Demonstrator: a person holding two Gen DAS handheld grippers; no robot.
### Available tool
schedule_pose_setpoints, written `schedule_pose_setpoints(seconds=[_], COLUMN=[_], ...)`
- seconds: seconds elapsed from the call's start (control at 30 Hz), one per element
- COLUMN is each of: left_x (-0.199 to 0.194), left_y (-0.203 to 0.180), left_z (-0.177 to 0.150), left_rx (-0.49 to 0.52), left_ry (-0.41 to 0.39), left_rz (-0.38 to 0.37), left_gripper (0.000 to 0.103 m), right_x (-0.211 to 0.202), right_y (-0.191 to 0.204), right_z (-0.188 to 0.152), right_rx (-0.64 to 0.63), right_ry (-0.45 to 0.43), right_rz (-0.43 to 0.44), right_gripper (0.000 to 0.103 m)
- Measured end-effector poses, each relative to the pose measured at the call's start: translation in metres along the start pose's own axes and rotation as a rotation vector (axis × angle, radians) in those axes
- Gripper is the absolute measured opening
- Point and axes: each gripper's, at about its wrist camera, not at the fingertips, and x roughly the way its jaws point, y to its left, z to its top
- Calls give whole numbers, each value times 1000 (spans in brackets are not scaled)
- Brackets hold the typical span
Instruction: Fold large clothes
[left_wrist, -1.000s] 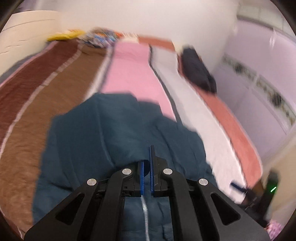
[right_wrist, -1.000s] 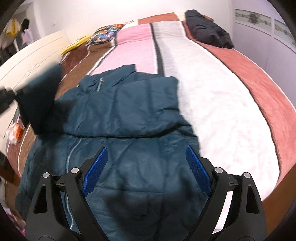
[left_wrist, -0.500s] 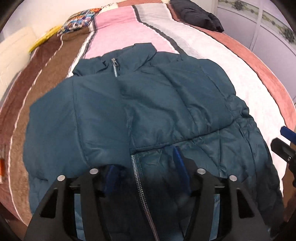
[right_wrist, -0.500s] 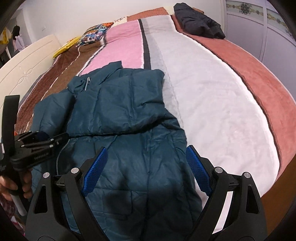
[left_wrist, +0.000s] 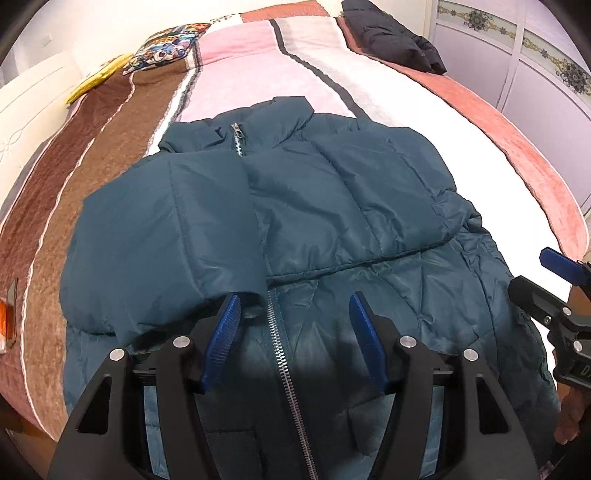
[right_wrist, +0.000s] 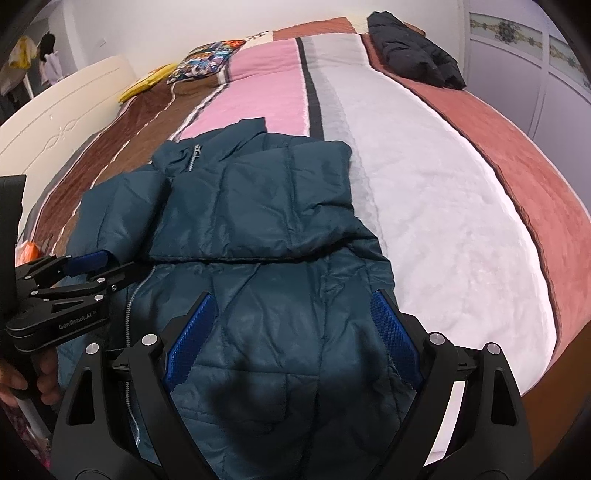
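A dark teal puffer jacket (left_wrist: 332, 206) lies front up on the striped bed, collar far, zipper (left_wrist: 280, 354) down the middle. Both sleeves are folded in across the chest; it also shows in the right wrist view (right_wrist: 258, 221). My left gripper (left_wrist: 293, 328) is open and empty, hovering over the zipper at the jacket's lower front. My right gripper (right_wrist: 291, 332) is open and empty over the jacket's lower right part. The right gripper also shows at the right edge of the left wrist view (left_wrist: 561, 280), and the left gripper at the left of the right wrist view (right_wrist: 74, 273).
The bed has a striped cover (right_wrist: 424, 184) in brown, pink, white and rust. A black jacket (right_wrist: 413, 51) lies at its far right. A patterned pillow (right_wrist: 203, 66) and a yellow item (right_wrist: 147, 85) lie at the head. A white headboard (right_wrist: 55, 125) stands left, wardrobe doors (right_wrist: 554, 74) right.
My left gripper has opened, let go of the left sleeve across the chest, and drawn back over the lower front. My right gripper stayed open and moved little.
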Motion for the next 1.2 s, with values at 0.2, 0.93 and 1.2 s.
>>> schedule_pose_setpoints(seconds=[0.2, 0.93, 1.2], left_x=[-8, -72, -76], left_y=[2, 148, 185], left_z=[-4, -86, -112], left_rx=[-15, -382, -505], left_ry=[-15, -49, -41], left_rz=[-12, 43, 27], left_gripper=[61, 62, 62], right_x=[-2, 39, 93], right_y=[9, 223, 288], right_z=[-1, 14, 1], right_rx=[-21, -594, -871], right_ry=[-3, -134, -132], right_rz=[0, 60, -66], right_gripper=[86, 86, 85])
